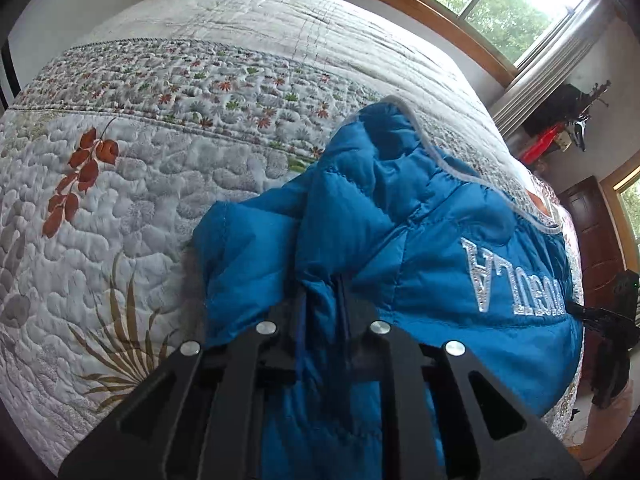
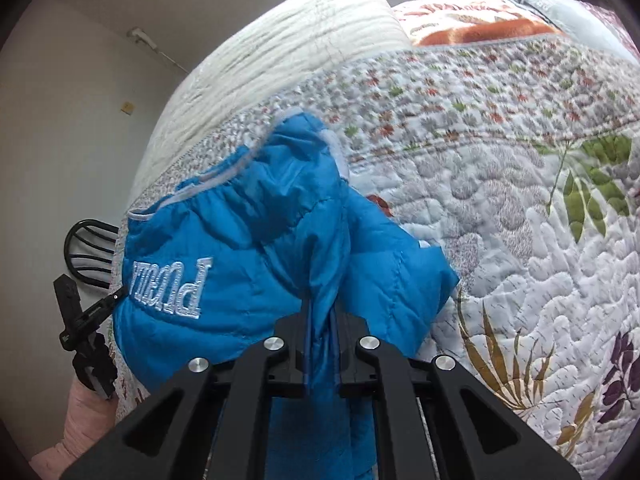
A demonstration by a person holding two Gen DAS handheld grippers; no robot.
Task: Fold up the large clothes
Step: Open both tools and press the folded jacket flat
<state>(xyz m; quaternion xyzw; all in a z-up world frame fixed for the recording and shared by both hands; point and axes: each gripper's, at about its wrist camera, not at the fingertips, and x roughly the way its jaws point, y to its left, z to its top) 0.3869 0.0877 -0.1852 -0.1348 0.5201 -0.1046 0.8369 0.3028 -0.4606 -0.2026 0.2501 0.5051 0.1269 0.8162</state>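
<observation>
Pinching folds of the blue quilted jacket [image 1: 400, 240], left gripper [image 1: 324, 300] and right gripper [image 2: 322, 320] are each closed tight on its fabric. Jacket lies bunched on the floral quilt [image 1: 140, 184]; window [image 1: 500, 4] beyond.

A bright blue quilted jacket [image 1: 420, 232] with silver embroidered lettering and pale grey edge trim lies bunched on the flowered bed quilt [image 1: 120, 200], its fabric gathered in puffy folds.
</observation>
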